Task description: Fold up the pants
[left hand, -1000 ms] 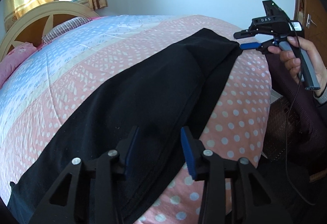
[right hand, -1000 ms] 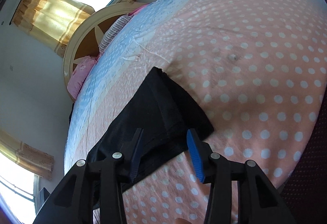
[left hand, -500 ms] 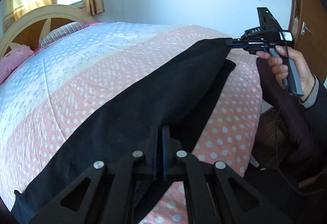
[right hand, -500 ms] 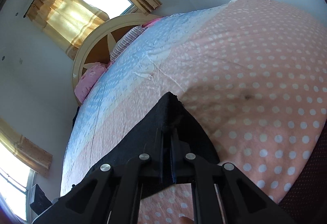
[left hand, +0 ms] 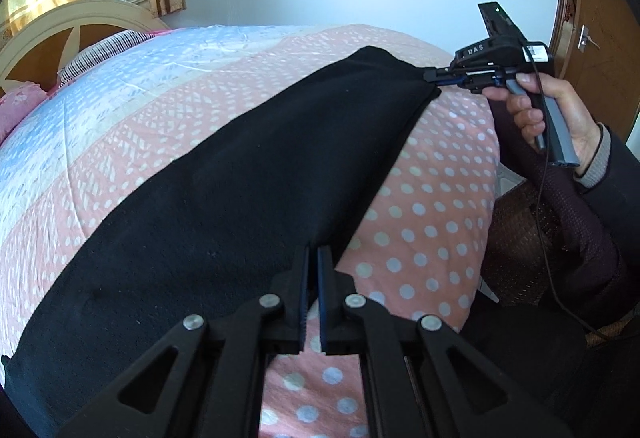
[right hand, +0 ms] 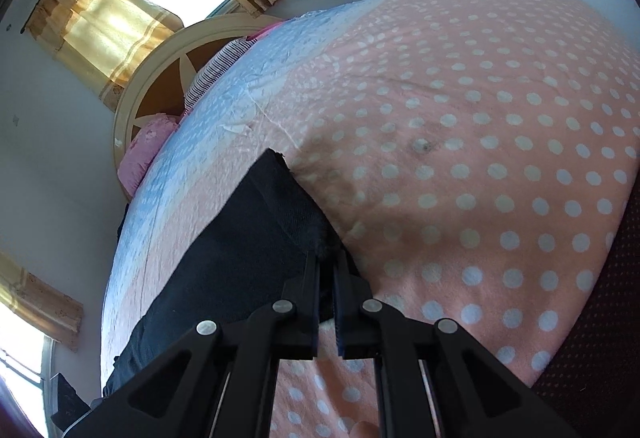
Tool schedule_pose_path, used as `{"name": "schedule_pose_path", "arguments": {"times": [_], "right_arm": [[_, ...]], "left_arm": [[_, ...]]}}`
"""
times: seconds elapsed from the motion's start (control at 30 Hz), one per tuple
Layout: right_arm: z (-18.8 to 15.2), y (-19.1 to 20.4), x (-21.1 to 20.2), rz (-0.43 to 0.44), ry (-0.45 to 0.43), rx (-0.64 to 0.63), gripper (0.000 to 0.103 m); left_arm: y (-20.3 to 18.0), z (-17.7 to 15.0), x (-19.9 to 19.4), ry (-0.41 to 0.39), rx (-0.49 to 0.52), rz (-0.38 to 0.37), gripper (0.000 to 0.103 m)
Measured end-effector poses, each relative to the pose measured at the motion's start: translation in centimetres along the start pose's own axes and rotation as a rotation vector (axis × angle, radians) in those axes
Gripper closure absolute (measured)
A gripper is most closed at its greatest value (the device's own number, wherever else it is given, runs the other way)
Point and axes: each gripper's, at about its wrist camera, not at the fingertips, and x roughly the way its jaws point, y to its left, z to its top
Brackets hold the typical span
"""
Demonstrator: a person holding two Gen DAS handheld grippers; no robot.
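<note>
A wide bed covered by a quilt (left hand: 432, 206) of pink cloth with white dots, banded pale blue toward the cream wooden headboard (left hand: 60, 26), fills both views; a window with yellow curtains (right hand: 108, 22) sits behind the headboard. Across the pink band lies a long pair of black fabric pants (left hand: 240, 178), doubled leg on leg into one flat strip; it sits near the edge of the bed closest to the person, whose dark sleeve (left hand: 612, 198) shows at the right of the left wrist view.

The strip's long axis runs roughly along that near edge, from one gripper to the other; in the left wrist view it points from the lower left up to the right; which end is the waist cannot be told.

The left gripper (left hand: 313, 258) has its blue-padded fingers pressed almost together on the near edge of the black fabric; the right gripper (right hand: 327, 266), held in a bare hand (left hand: 552, 114), is likewise pinched nearly closed on the corner at the far end.

Judging by this, the step in hand is gripping both ends for a lengthwise fold; the next move likely calls for lifting one end evenly, carrying it over to meet the other, and keeping the cloth taut so the layers stay aligned.
</note>
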Motion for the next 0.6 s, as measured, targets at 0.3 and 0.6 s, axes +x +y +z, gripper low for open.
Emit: {"name": "schedule_pose_path", "arguments": {"times": [0.3,0.6], "right_arm": [[-0.3,0.1,0.7,-0.037,0.024,-0.052,0.098],[-0.6,4.3,-3.5,-0.124,-0.134,-0.209,0.047]], "left_arm": [[0.4,-0.5,-0.1,-0.026,-0.013,0.011,0.097],[4.7,-3.9,-7.3,-0.165,-0.111,0.184,0.033]]}}
